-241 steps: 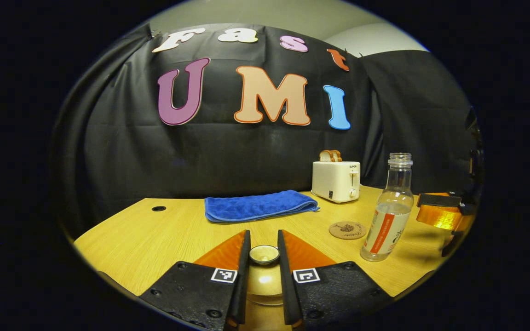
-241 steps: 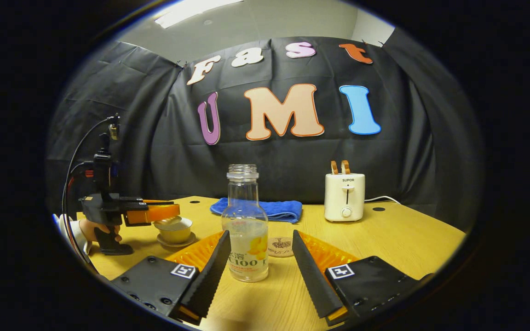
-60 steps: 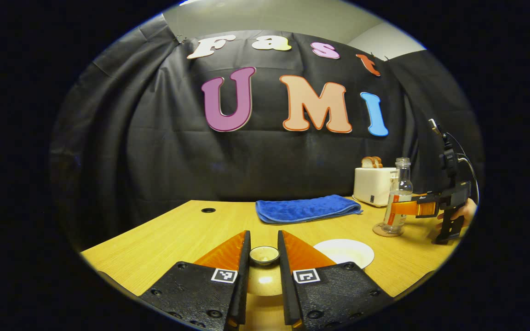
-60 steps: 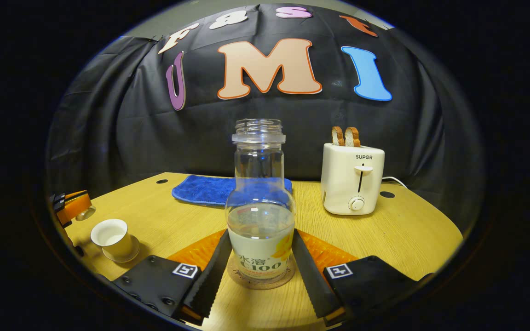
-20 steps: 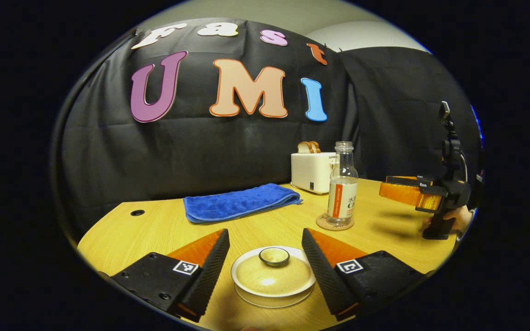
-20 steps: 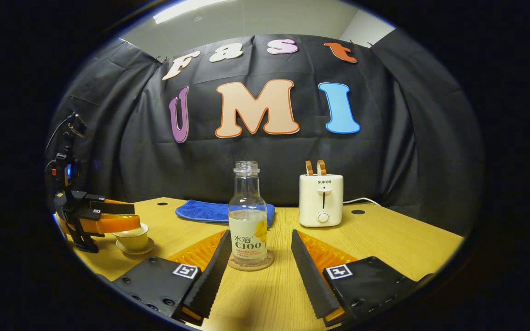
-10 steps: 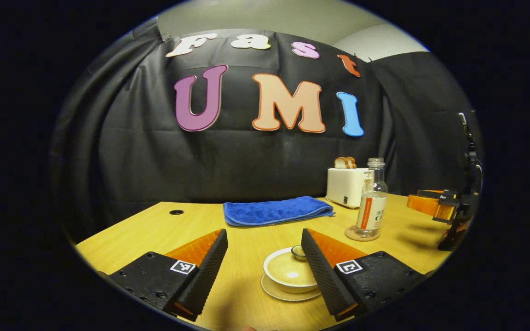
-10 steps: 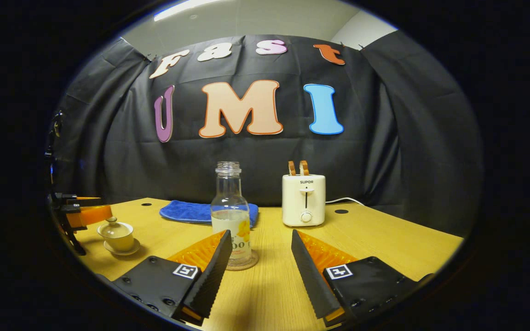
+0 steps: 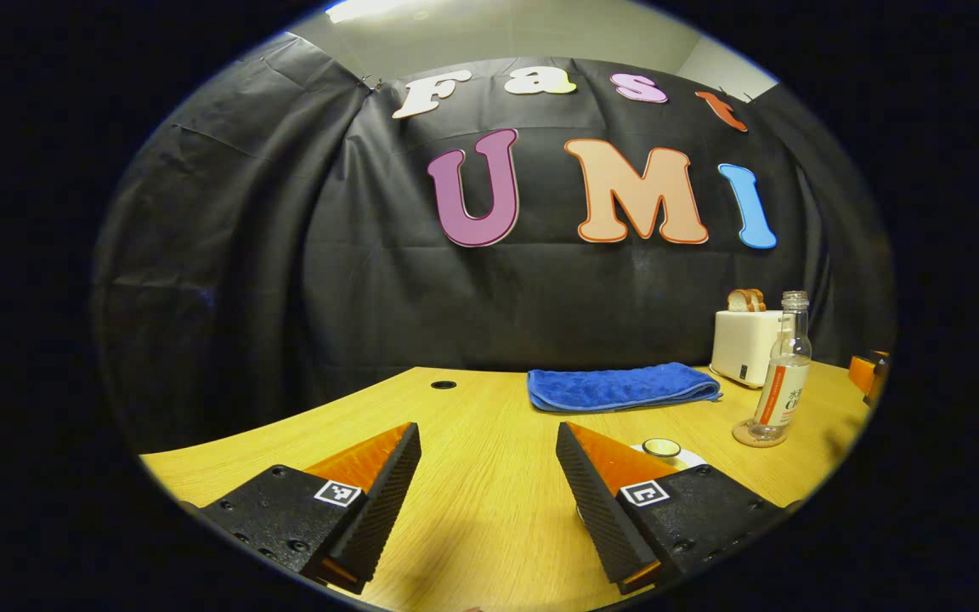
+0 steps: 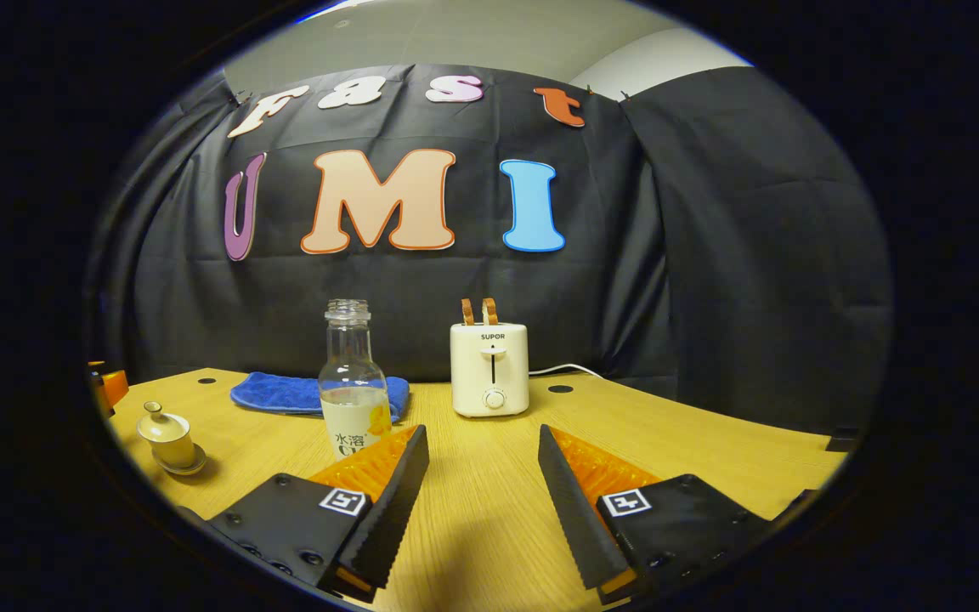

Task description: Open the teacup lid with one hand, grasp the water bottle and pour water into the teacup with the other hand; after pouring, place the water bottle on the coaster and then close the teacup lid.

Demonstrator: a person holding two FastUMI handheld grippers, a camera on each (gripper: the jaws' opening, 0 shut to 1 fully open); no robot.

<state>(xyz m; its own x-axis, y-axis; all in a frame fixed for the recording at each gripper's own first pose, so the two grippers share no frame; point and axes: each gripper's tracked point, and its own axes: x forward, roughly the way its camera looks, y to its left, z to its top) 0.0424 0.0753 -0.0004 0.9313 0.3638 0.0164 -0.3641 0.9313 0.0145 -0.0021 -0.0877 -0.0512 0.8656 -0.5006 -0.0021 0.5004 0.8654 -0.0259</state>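
Note:
The lidded teacup (image 10: pixel 165 438) stands on its saucer at the table's left in the right gripper view. In the left gripper view the teacup lid (image 9: pixel 664 447) peeks out behind my right-hand finger. The water bottle (image 9: pixel 783 382), uncapped and part full, stands upright on the round coaster (image 9: pixel 749 436). In the right gripper view the bottle (image 10: pixel 353 391) rises just left of my fingers, its base hidden by one. My left gripper (image 9: pixel 485 501) is open over bare table. My right gripper (image 10: pixel 481 501) is open too, holding nothing.
A folded blue towel (image 9: pixel 621 387) lies at the back of the wooden table (image 9: pixel 489 425). A white toaster (image 10: pixel 492 367) with two slices stands behind the bottle. The other gripper (image 9: pixel 868 374) shows at the far right edge. Cable holes (image 10: pixel 559 388) dot the tabletop.
My left gripper has swung left, away from the lidded teacup, which now sits off to its right. My right gripper has turned right, so the bottle has slid left. Both stayed open.

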